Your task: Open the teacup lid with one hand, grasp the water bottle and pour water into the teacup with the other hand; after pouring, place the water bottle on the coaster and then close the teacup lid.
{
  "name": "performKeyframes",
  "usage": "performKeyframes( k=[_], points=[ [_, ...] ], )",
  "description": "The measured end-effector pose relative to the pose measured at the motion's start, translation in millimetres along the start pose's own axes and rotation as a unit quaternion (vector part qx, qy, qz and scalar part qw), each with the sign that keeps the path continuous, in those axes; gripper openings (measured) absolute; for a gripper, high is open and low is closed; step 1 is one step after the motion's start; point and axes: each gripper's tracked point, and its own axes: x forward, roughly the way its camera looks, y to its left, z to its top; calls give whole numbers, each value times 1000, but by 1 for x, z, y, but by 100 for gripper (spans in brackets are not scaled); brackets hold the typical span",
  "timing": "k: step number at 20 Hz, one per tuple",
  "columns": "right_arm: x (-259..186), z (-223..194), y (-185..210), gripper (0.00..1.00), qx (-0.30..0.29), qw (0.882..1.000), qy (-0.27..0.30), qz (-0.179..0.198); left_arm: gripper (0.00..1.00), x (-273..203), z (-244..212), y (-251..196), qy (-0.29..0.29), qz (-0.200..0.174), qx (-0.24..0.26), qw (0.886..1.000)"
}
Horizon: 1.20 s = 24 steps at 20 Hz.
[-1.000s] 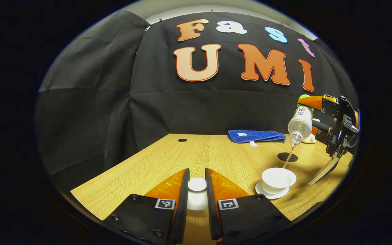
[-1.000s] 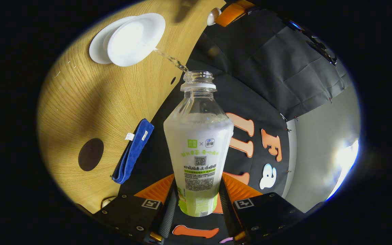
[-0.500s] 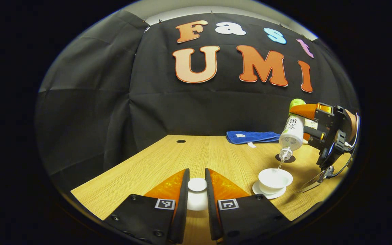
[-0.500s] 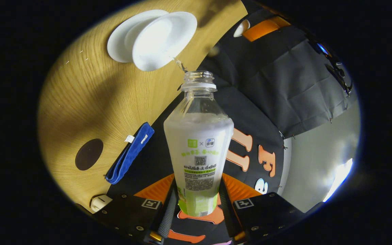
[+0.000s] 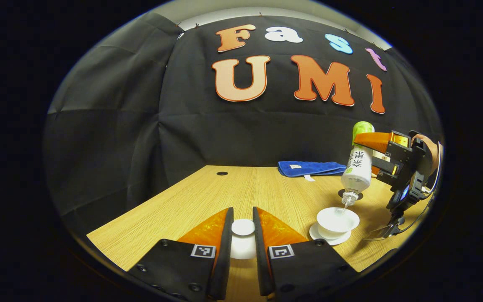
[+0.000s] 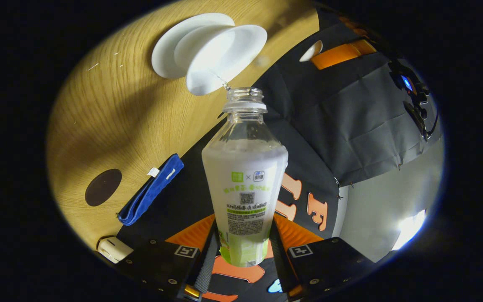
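- The teacup lid (image 5: 243,227) is clamped by its knob between both fingers of the left gripper (image 5: 242,235), left of the teacup (image 5: 337,220).
- The water bottle (image 6: 245,180) is pinched by the right gripper (image 6: 243,247), tipped mouth-down over the teacup, on its saucer (image 5: 315,232).
- The coaster (image 6: 103,187) and blue cloth (image 5: 310,168) are seen beyond the teacup.

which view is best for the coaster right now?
Right gripper view: the dark round coaster lies fully exposed on the table, beside the blue towel. In the left gripper view the coaster is mostly hidden behind the tilted water bottle.
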Motion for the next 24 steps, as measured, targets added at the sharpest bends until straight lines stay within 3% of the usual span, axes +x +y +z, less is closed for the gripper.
performKeyframes(
  k=[3,6,8,10,12,14,16,20,21,23,24],
  points=[
    [-1,0,6,64,37,999,0,16,32,0,4,-5,-5,-3,1,1000],
    [-9,9,24,64,135,989,11,61,32,0,6,-15,-10,-9,10,1000],
    [-14,16,35,64,198,976,16,87,32,0,9,-25,-11,-16,14,1000],
    [-11,16,47,64,274,955,23,113,32,1,15,-36,-17,-25,13,999],
    [-20,14,51,64,363,923,41,119,32,3,21,-50,-23,-35,11,999],
    [-15,-8,49,64,462,877,87,101,32,5,26,-67,-29,-46,16,998],
    [-8,-30,51,64,517,843,114,96,32,6,32,-80,-34,-56,20,998],
    [2,-76,64,65,639,748,150,94,31,5,46,-101,-48,-71,20,996],
    [6,-86,72,65,669,720,163,92,31,7,48,-103,-50,-72,21,996],
    [6,-89,87,65,711,674,177,99,32,6,55,-105,-56,-70,26,996],
    [2,-95,98,65,736,643,183,104,31,6,58,-107,-59,-71,26,995]
  ],
)
